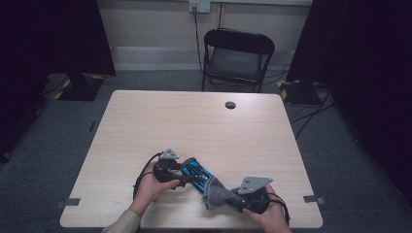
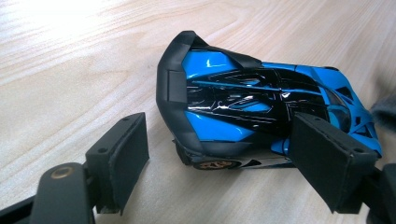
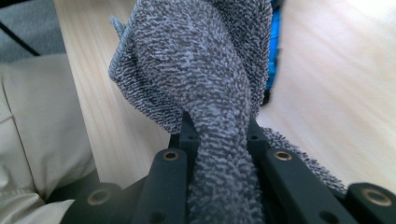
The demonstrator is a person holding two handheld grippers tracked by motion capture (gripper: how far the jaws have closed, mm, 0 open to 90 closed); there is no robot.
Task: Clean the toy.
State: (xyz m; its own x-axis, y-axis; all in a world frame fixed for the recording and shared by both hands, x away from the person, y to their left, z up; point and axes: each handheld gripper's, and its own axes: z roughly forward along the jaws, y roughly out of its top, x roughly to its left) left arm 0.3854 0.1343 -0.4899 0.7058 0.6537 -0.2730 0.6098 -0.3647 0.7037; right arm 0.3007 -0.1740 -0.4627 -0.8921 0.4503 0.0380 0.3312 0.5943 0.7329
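Near the front edge of the pale wooden desk (image 1: pixel 145 126), a shiny blue and black toy car (image 2: pixel 261 105) is flanked by the open left gripper (image 2: pixel 217 154). A soft grey fuzzy cloth (image 3: pixel 205 88), probably light and floppy, is pinched by the right gripper (image 1: pixel 243 196), touching the car's nose. The car looks hard and slippery; its sides are best held.

Dim room up high with black corners, the bench (image 1: pixel 194 126) palely lit, bright glare washing its wood in the left gripper view, and the grey cloth (image 3: pixel 205 84) soft-edged close up.
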